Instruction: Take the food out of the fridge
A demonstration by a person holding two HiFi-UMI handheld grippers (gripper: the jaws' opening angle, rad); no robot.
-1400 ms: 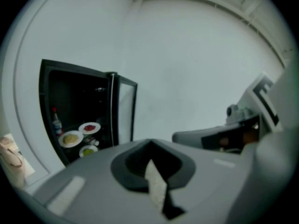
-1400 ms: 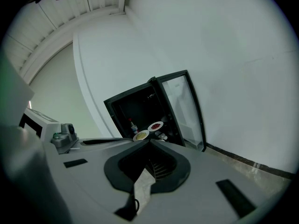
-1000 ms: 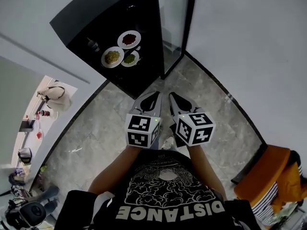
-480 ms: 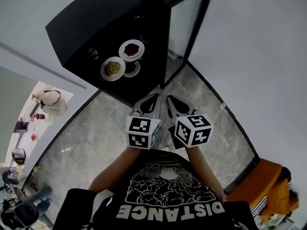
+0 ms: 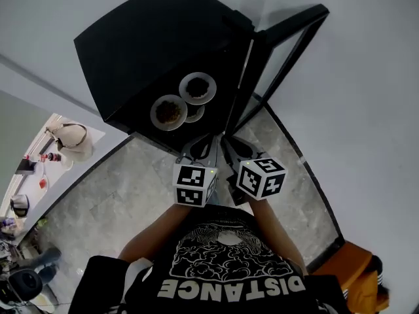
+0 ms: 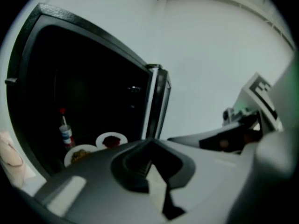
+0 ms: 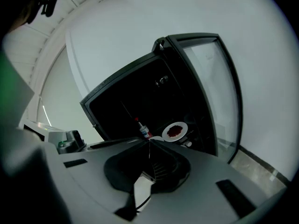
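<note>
The black fridge (image 5: 144, 44) stands open, its glass door (image 5: 291, 51) swung out to the right. On a shelf inside sit a plate of yellowish food (image 5: 169, 112), a plate of red food (image 5: 198, 87) and a smaller dish (image 5: 194, 114) between them. The left gripper view shows the red plate (image 6: 111, 139), the yellowish plate (image 6: 78, 155) and a red-capped bottle (image 6: 65, 132). My left gripper (image 5: 208, 142) and right gripper (image 5: 228, 144) are held side by side just short of the fridge's opening, both shut and empty. The right gripper (image 7: 149, 143) points at the red plate (image 7: 175, 130).
The floor (image 5: 118, 195) is grey marble tile, with white walls behind and right of the fridge. A person (image 5: 69, 136) sits far off at the left. An orange seat (image 5: 360, 273) is at the lower right corner.
The fridge has come closer and larger in the head view. Both grippers have moved forward together toward its opening. Their jaws stay closed.
</note>
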